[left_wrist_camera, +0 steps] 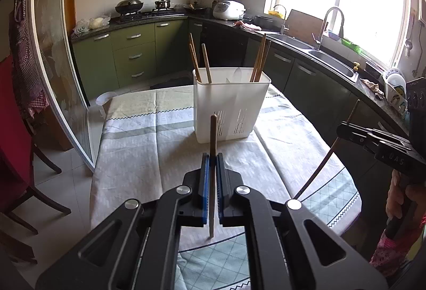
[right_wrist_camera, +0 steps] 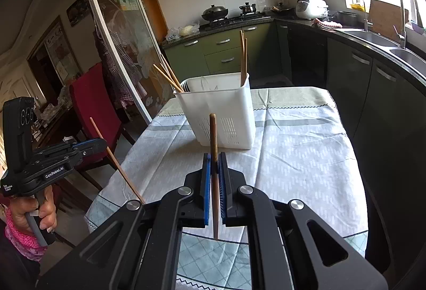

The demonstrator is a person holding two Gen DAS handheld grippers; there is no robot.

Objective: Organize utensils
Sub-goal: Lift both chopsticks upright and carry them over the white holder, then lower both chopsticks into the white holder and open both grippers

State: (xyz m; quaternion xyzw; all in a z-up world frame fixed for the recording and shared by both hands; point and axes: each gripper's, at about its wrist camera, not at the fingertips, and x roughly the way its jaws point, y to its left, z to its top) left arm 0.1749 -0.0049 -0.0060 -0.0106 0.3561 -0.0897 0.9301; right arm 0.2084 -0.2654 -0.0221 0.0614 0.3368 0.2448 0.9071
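White plastic utensil caddy (left_wrist_camera: pixel 231 103) stands upright on the cloth-covered surface (left_wrist_camera: pixel 149 146), and serves as the landmark. Chopsticks (left_wrist_camera: pixel 198 60) already lean in its left and right compartments; flatware is faintly visible in the middle. Left tongs (left_wrist_camera: pixel 212 156), short of the caddy on its near side, are clamped on a chopstick (left_wrist_camera: pixel 213 130) held roughly upright, its blunt end up. Right tongs (right_wrist_camera: pixel 215 156), likewise near of the caddy and to its right, are clamped on a second, darker chopstick (right_wrist_camera: pixel 213 132) in the same posture.

Judged step: carrying both sticks to the caddy. To do it well, each stick probably needs raising until its lower tip clears the rim, then lowering into a compartment that already holds chopsticks, one hand at a time so the tongs do not meet.

Room: the cloth around the caddy is bare on all visible sides. A sliding glass door lies to the caddy's left, kitchen counters to its right and beyond.
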